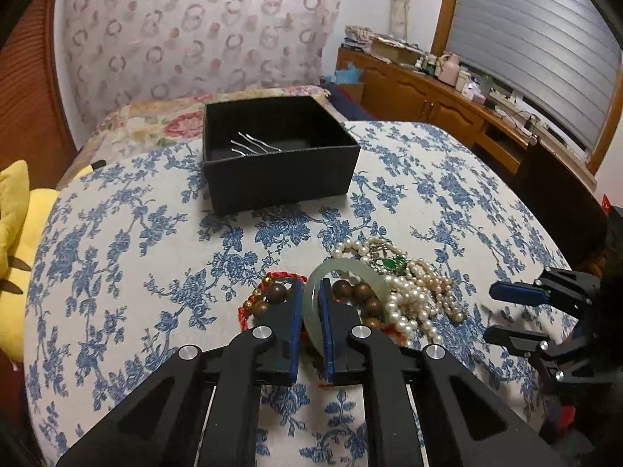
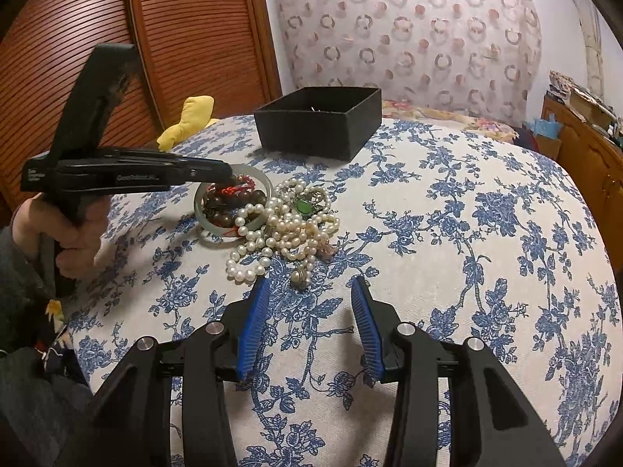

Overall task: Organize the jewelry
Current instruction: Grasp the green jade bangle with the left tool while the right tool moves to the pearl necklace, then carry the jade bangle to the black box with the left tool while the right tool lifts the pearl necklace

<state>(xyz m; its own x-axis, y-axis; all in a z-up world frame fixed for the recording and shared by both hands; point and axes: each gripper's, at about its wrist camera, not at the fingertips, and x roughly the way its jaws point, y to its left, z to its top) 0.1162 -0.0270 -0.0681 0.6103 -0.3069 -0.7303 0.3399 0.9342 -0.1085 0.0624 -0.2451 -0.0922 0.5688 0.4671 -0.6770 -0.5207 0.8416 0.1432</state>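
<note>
Ribbed blue fingers (image 1: pixel 296 311) pinch smooth jade bangle (image 1: pixel 311 311).

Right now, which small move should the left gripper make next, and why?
Probably lift slowly: the left gripper is shut on the pale green jade bangle, but brown wooden beads and white pearl strands lie against it and may drag.

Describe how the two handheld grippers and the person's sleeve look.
Both the left gripper and the right gripper have black angular linkage arms with round silver bolts and ribbed blue finger pads. The left one has a black handle with small white lettering. The sleeve is dark grey.
</note>
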